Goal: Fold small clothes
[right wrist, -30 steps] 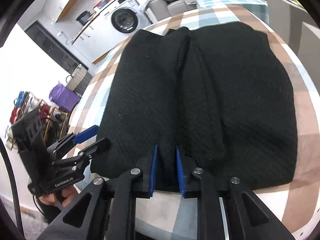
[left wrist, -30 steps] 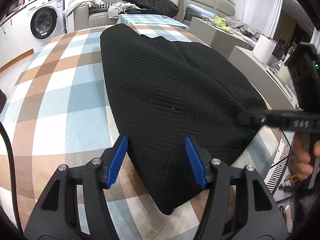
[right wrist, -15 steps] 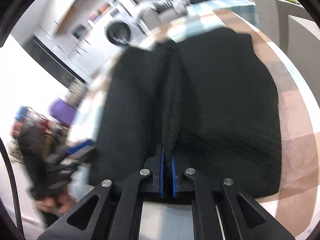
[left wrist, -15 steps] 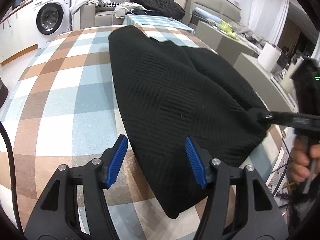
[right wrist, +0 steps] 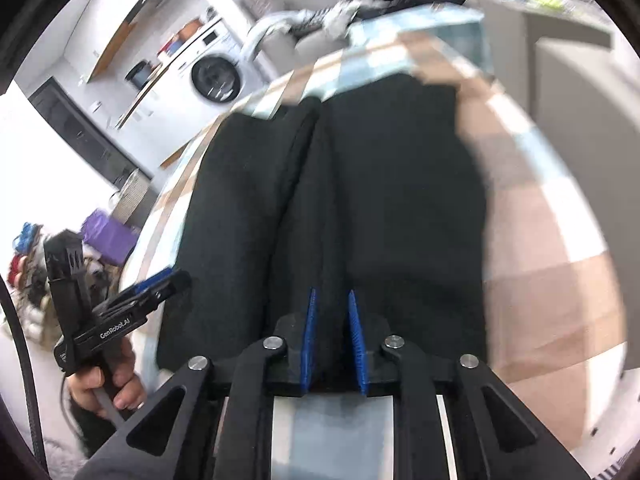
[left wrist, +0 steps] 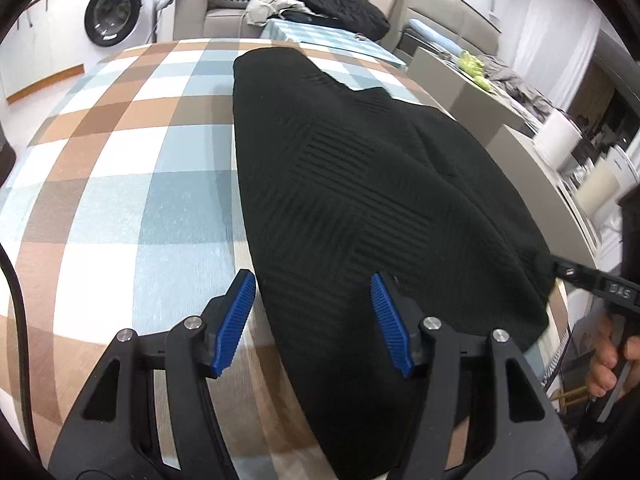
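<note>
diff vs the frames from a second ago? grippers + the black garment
The right gripper pinched fully shut on the near hem of the black garment half a second ago; its jaws have just been opening, cloth between the pads. The garment's near edge has shifted across the checked tablecloth. The left gripper stayed open, straddling the garment's side edge, holding nothing.

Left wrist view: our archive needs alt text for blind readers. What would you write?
A black knit garment lies on a checked tablecloth, its near edge between the open blue-padded left tongs. The right tongs reach its right edge; a washing machine stands behind.
</note>
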The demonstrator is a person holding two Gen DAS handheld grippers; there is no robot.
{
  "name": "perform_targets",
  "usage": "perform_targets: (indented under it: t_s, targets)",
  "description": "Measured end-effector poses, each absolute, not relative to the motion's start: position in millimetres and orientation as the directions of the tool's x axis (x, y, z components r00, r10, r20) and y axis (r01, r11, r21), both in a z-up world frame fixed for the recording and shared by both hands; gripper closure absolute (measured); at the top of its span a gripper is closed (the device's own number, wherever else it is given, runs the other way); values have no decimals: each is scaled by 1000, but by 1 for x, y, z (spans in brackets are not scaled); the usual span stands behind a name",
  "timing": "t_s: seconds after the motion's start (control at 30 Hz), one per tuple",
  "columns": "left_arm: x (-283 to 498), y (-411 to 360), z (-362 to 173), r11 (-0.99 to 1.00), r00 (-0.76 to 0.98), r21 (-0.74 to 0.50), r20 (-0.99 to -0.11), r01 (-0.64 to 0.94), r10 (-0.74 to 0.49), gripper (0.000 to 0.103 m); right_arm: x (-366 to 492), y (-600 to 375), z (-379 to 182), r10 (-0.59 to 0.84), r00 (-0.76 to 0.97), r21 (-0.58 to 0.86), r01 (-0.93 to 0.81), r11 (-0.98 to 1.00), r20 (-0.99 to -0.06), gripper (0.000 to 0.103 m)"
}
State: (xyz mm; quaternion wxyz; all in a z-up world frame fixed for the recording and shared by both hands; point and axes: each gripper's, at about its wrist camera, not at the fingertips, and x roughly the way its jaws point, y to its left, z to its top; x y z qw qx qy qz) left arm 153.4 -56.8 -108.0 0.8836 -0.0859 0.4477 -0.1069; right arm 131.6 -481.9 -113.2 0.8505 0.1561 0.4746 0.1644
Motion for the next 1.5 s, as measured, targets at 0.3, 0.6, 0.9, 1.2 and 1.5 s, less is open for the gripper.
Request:
perform_targets:
  t_s: [0.3, 0.6, 0.9, 1.2, 1.5]
  targets:
    - [182, -51, -114, 961, 599, -276, -764, 30, -238, 86, 131, -521, -111, 236, 612, 285, -19, 958, -755, 73]
    - [159, -17, -112, 975, 614, -222, -768, 10, -182, 89, 139, -480, -123, 288, 520, 272, -110, 956, -804, 80]
    - [136, 26, -96, 959, 652, -285, -728, -4, -214, 84, 160, -454, -91, 363, 536, 311, -188, 932, -762, 71]
    - [131, 32, -84, 964, 674, -264, -715, -16, -184, 73, 275, -365, -103, 543, 406, 472, -269, 840, -735, 68]
    - [125, 33, -85, 963, 675, -268, -714, -17, -187, 73, 289, -353, -98, 531, 466, 424, -320, 847, -708, 96]
